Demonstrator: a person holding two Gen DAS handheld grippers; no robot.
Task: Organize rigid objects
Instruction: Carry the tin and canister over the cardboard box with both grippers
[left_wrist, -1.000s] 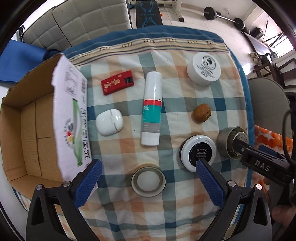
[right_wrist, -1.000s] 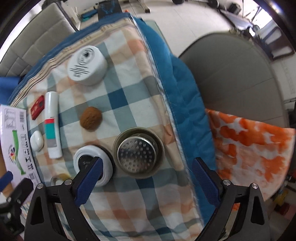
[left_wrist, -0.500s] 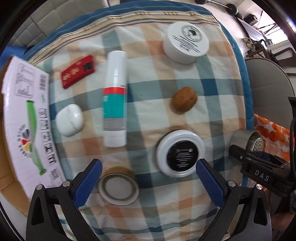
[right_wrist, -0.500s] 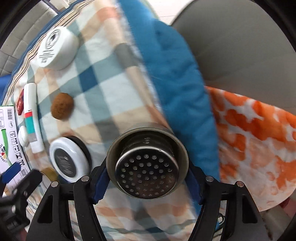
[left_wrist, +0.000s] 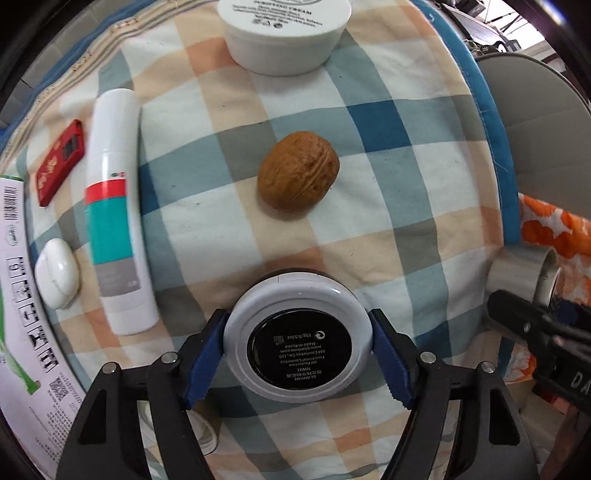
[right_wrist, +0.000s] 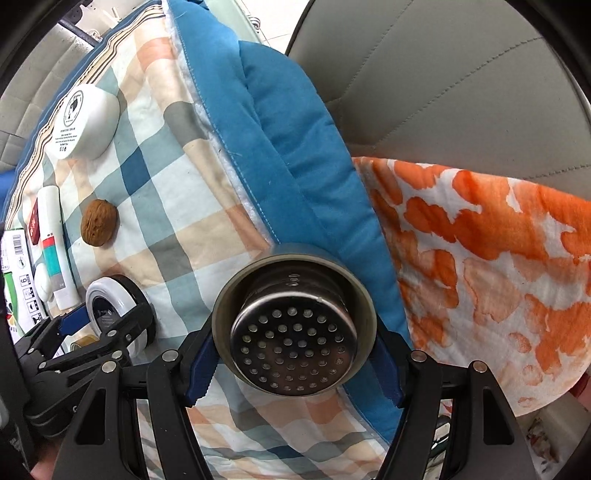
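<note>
White cream jar (left_wrist: 284, 33) cut by top edge.

Both wrist views look steeply down, close, sharing the walnut (left_wrist: 298, 170) (right_wrist: 99, 227).

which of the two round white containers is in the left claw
The flat compact with the black label, sitting between the left claw's blue pads; the taller cream jar sits untouched beyond the walnut.

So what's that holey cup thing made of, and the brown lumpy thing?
The strainer cup looks like brushed stainless steel: grey, shiny, punched with holes. The walnut has a natural woody shell, matte brown and wrinkled with a seam.
</note>
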